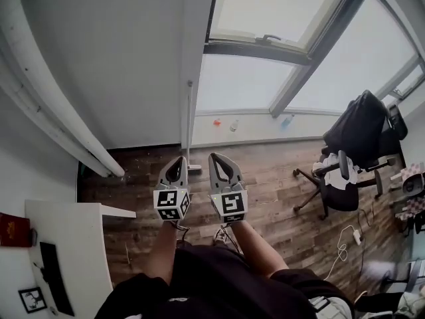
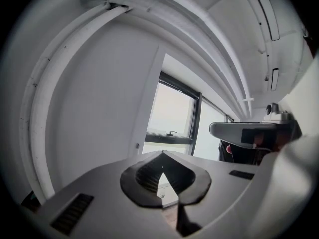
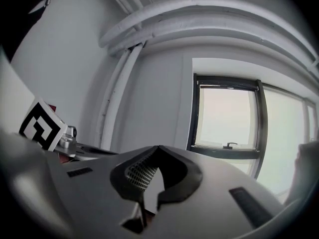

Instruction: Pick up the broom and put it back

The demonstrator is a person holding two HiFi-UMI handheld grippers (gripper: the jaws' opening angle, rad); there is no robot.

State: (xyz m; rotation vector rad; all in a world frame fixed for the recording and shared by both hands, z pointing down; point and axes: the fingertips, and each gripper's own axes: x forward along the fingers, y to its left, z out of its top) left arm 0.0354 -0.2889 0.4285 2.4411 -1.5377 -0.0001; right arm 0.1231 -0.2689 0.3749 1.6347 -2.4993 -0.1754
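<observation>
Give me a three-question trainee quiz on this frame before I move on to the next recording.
1. True or false: the right tongs hold the broom.
2. Where does the broom stand? A: upright against the wall beside the window. B: across the desk. C: on the office chair.
3. Fill in: the left tongs are ___ and empty.
Key: 1 false; 2 A; 3 shut.

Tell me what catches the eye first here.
The left gripper and right gripper hang side by side mid-frame over the wooden floor, jaws shut on nothing. Beyond them a thin pole stands against the wall; a black office chair draped with dark clothing sits at right, under large bright windows.
</observation>
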